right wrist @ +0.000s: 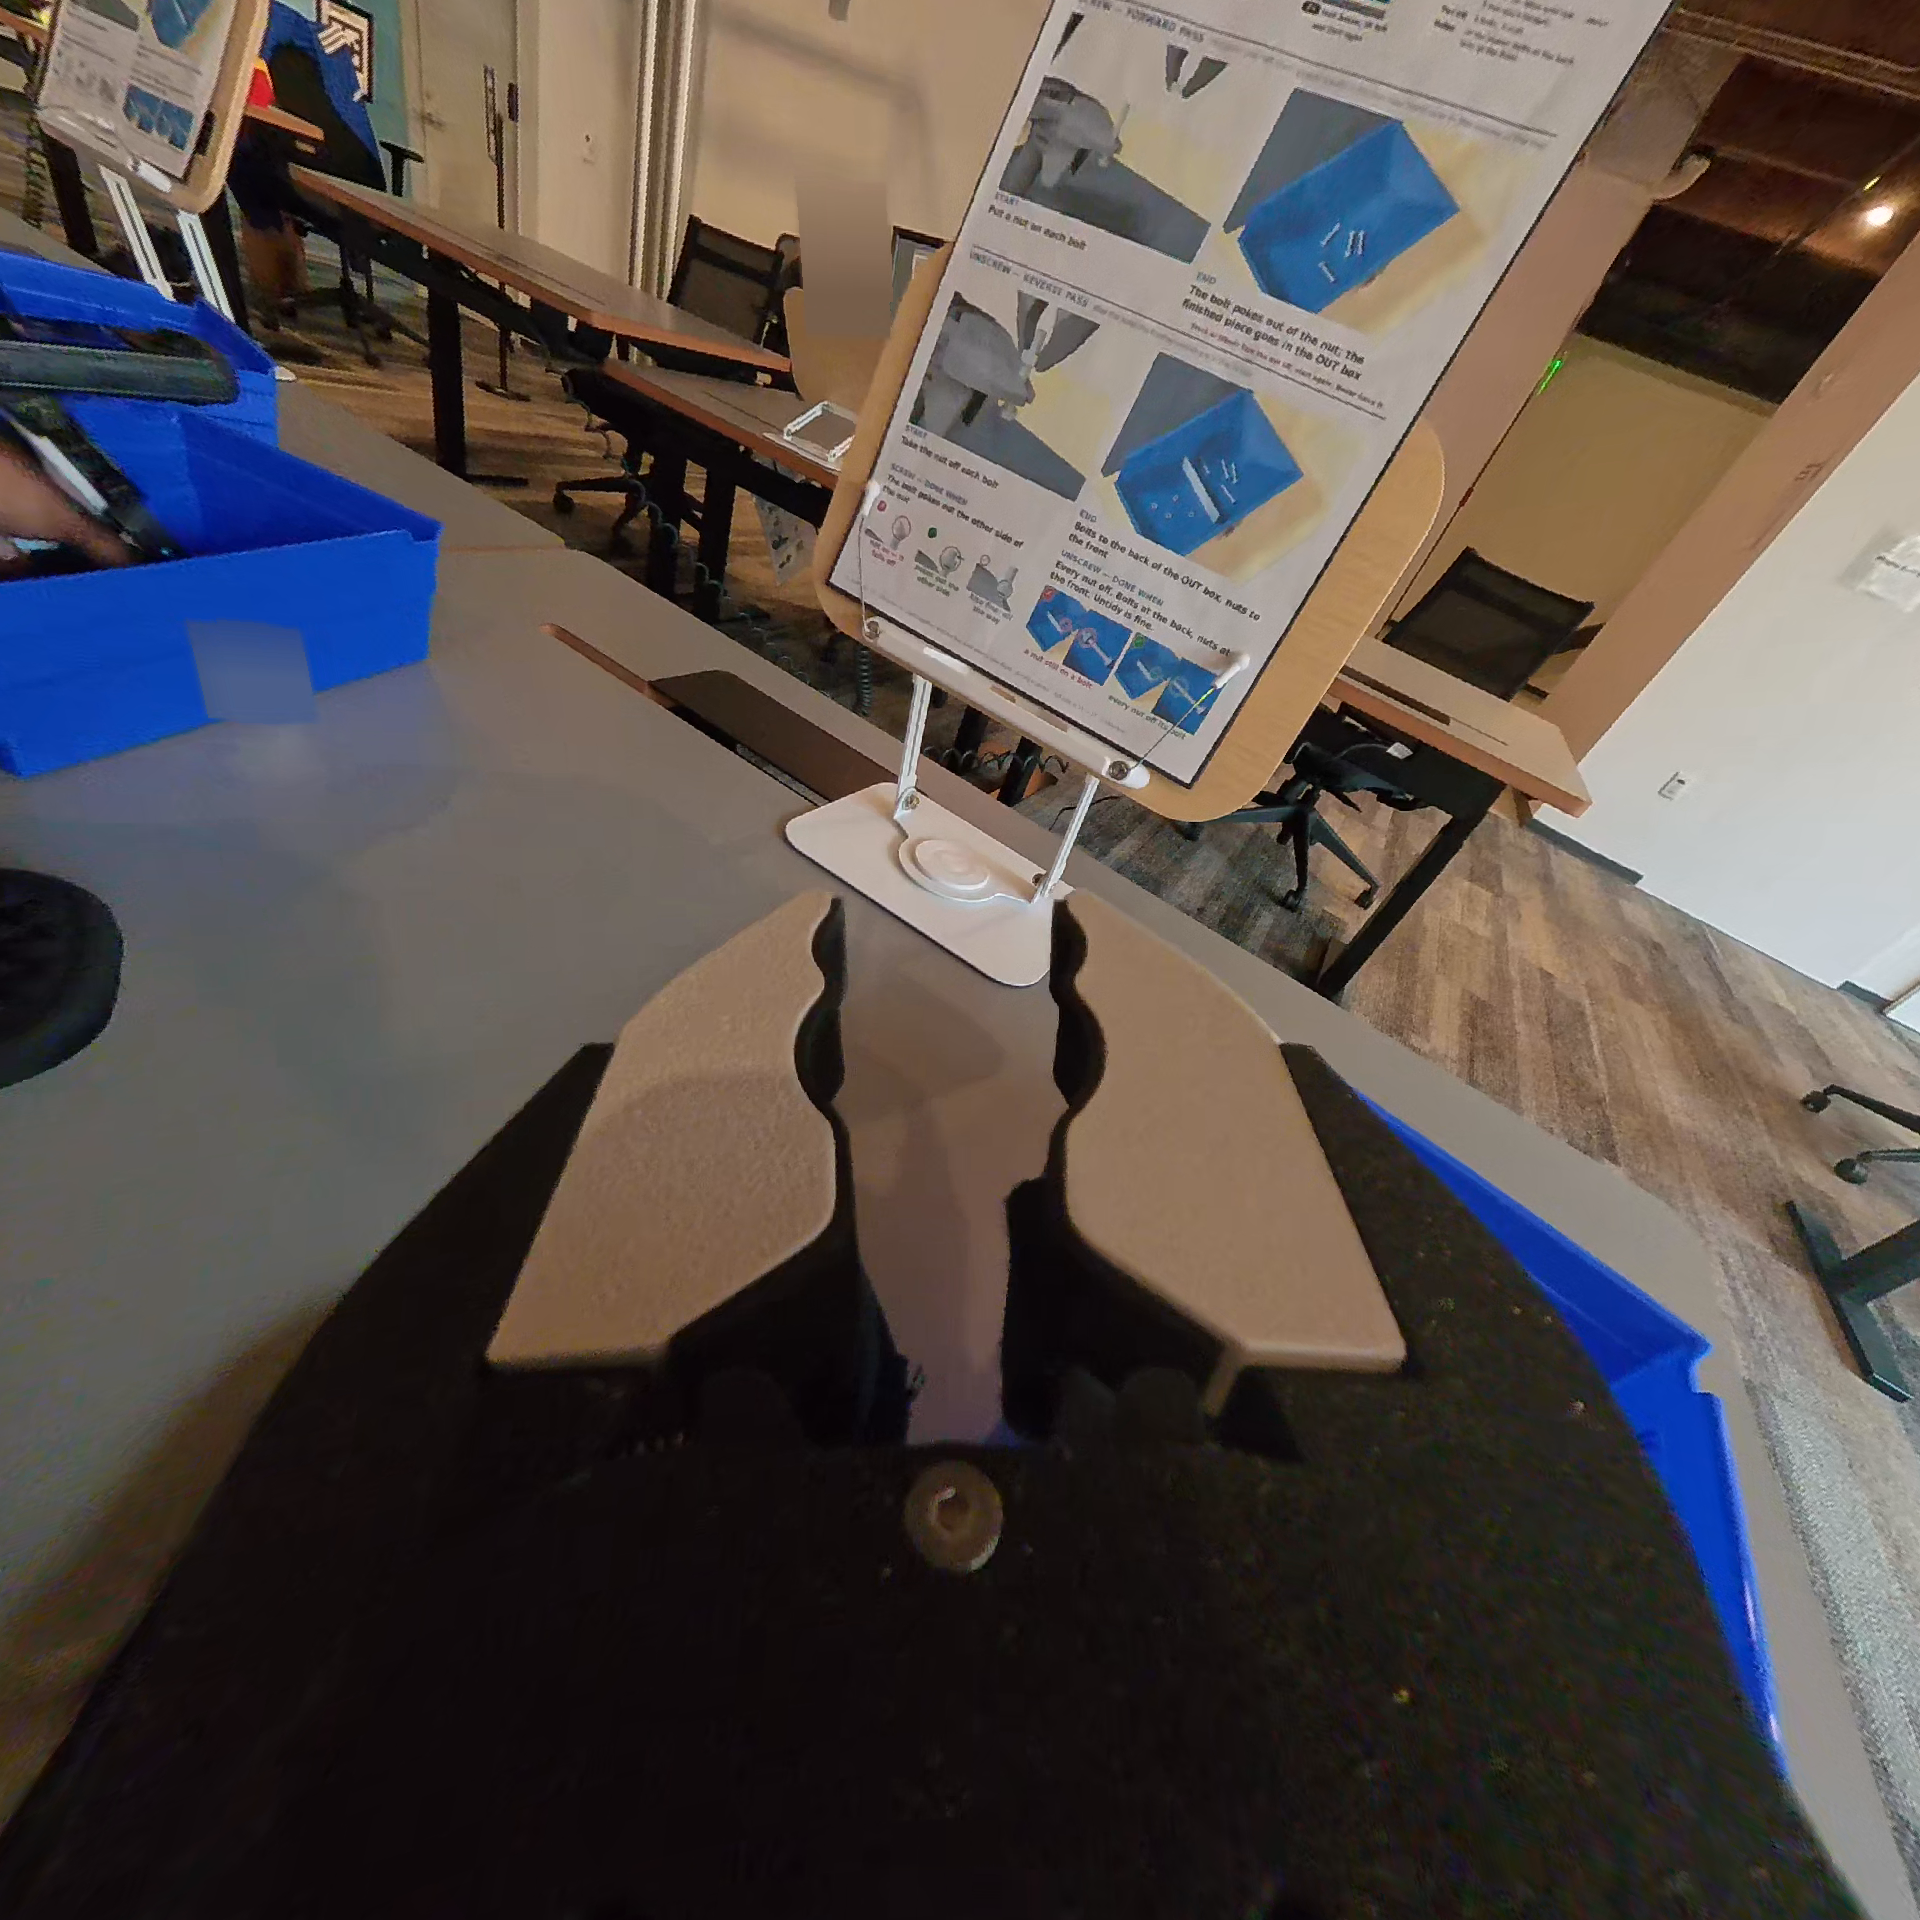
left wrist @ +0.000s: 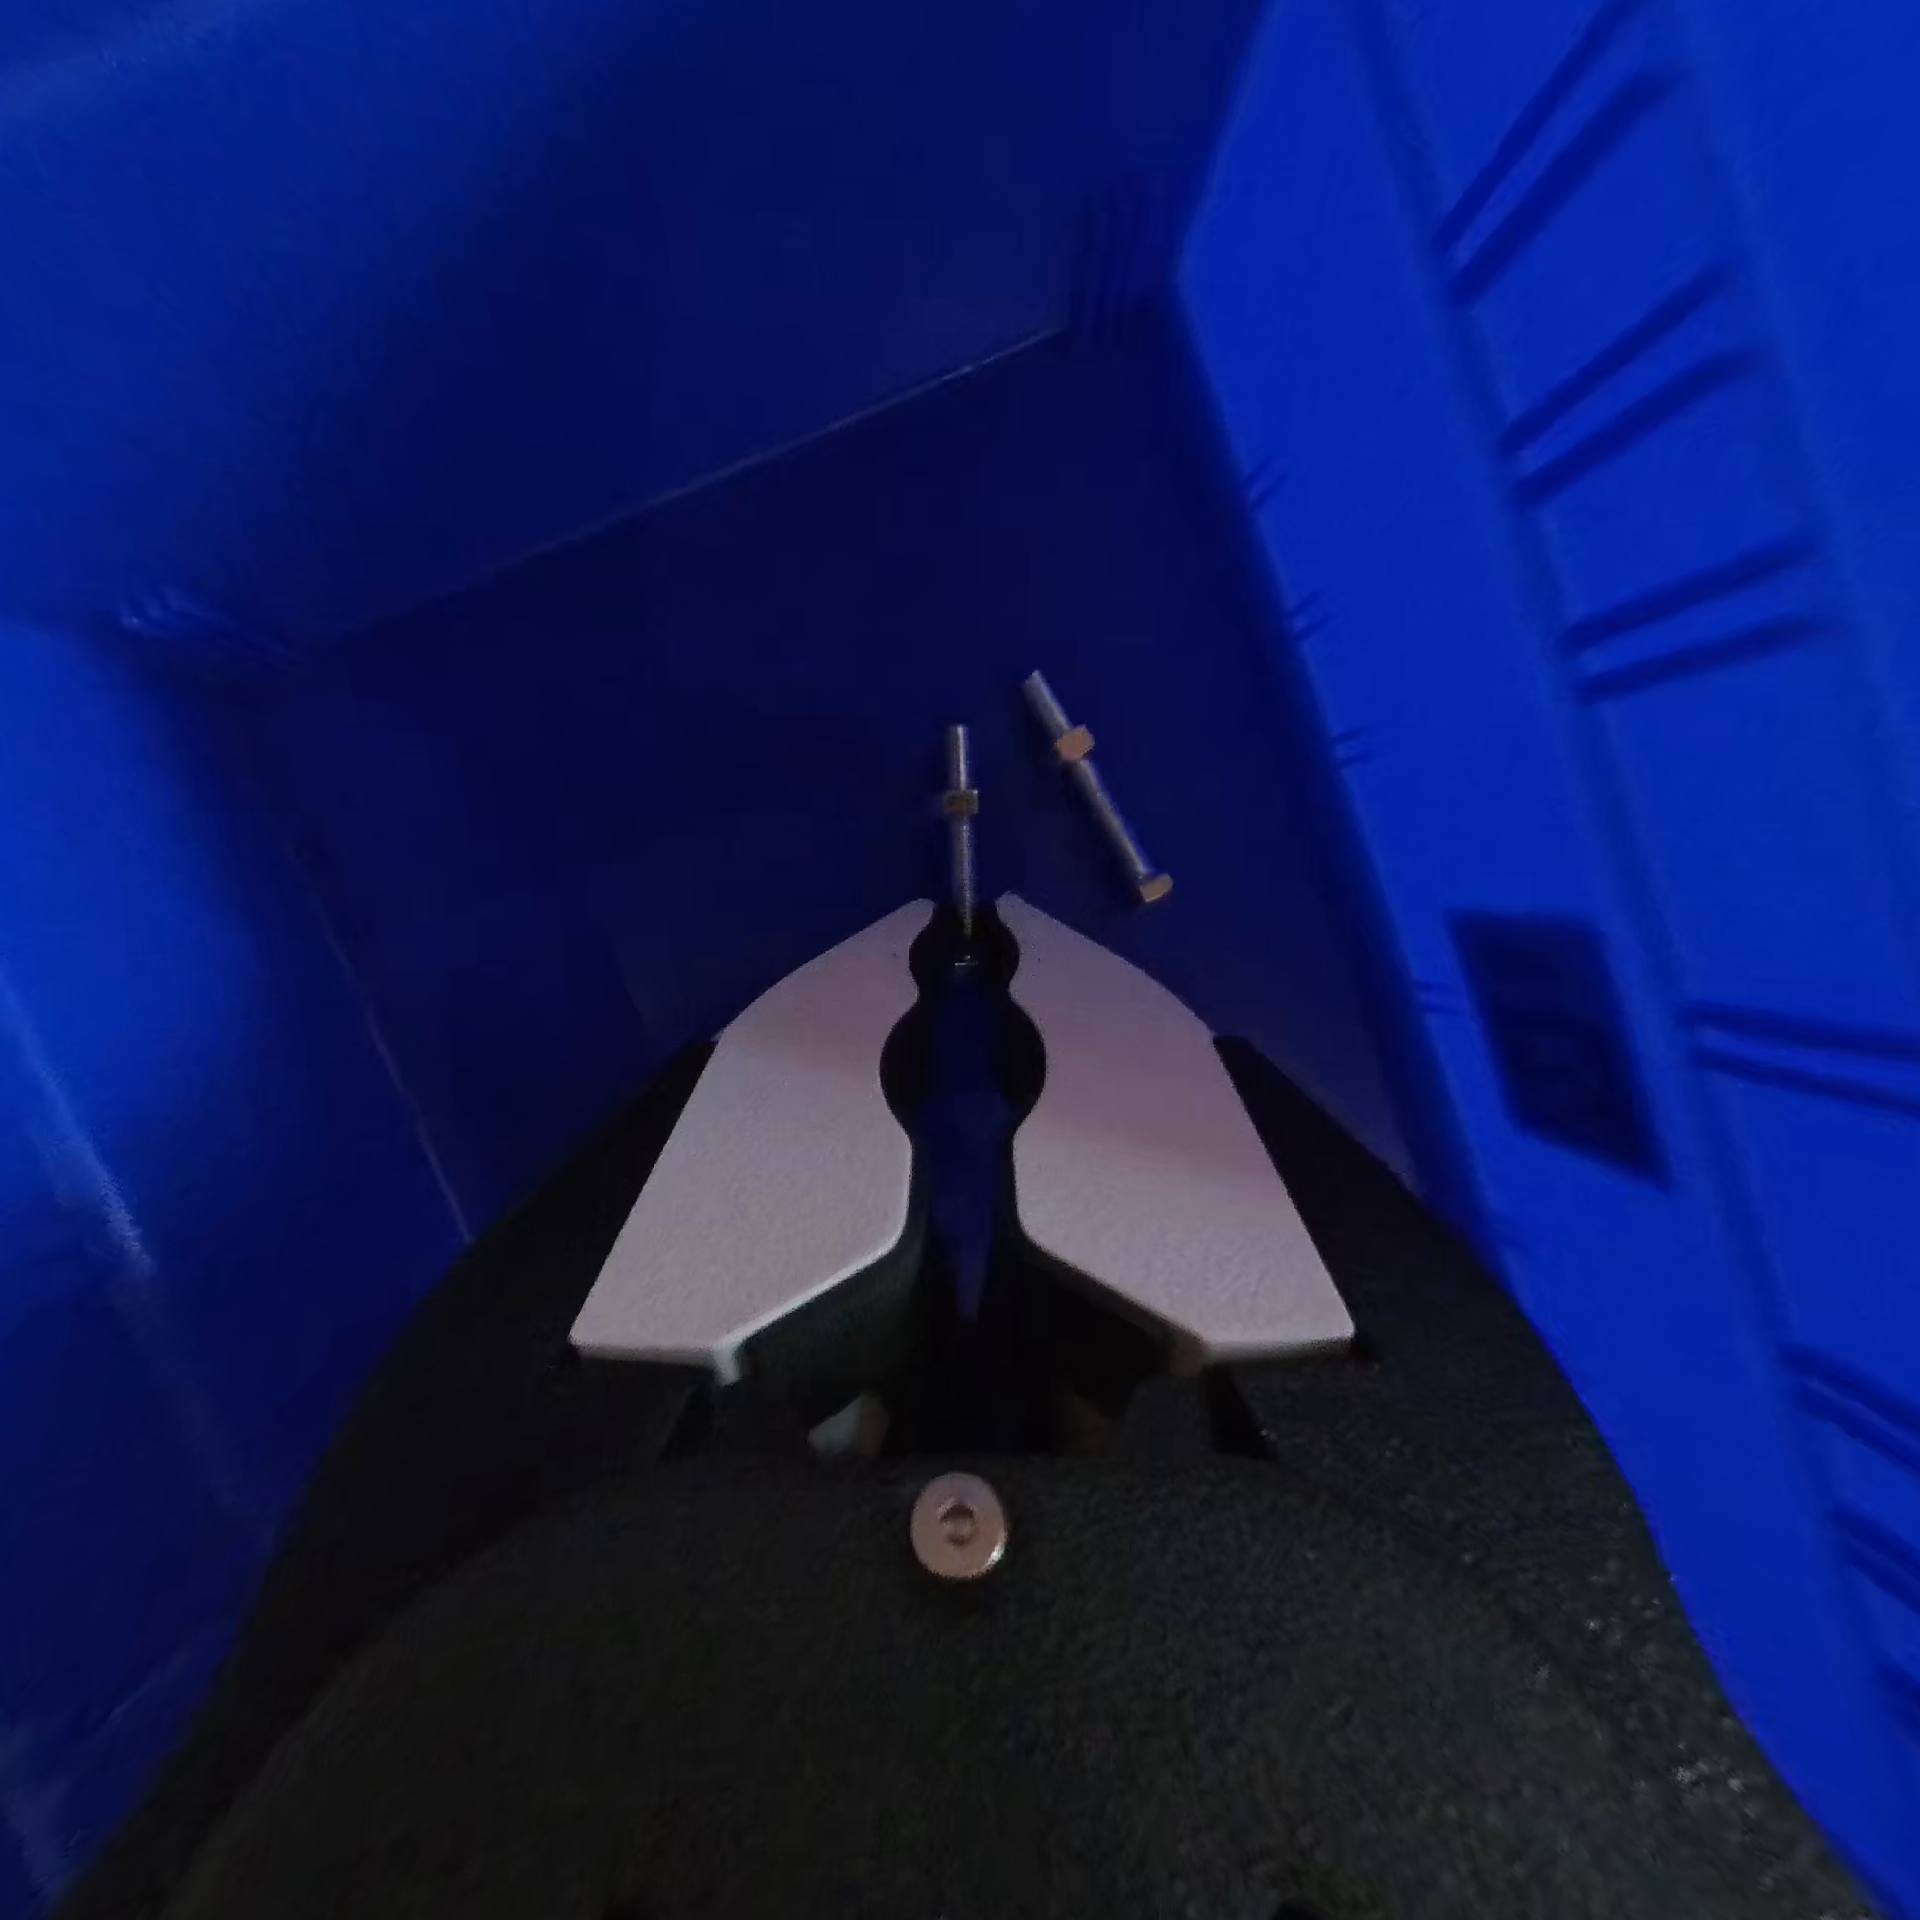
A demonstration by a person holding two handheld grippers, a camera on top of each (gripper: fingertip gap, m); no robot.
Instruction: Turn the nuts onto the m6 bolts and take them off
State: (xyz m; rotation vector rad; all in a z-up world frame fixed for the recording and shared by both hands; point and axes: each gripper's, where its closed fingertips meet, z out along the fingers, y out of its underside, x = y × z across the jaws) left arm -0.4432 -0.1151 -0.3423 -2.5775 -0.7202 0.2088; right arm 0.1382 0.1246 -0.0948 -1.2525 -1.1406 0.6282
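Deep in the blue bin [left wrist: 623, 468], the left gripper [left wrist: 966, 914] clenches a nutted bolt [left wrist: 958, 821]; the right gripper [right wrist: 945, 935] gapes bare above the table [right wrist: 364, 935].

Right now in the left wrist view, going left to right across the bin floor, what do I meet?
Left blue bin wall → bolt with a nut, its near end in the left claw → loose bolt with a nut → ribbed right bin wall.
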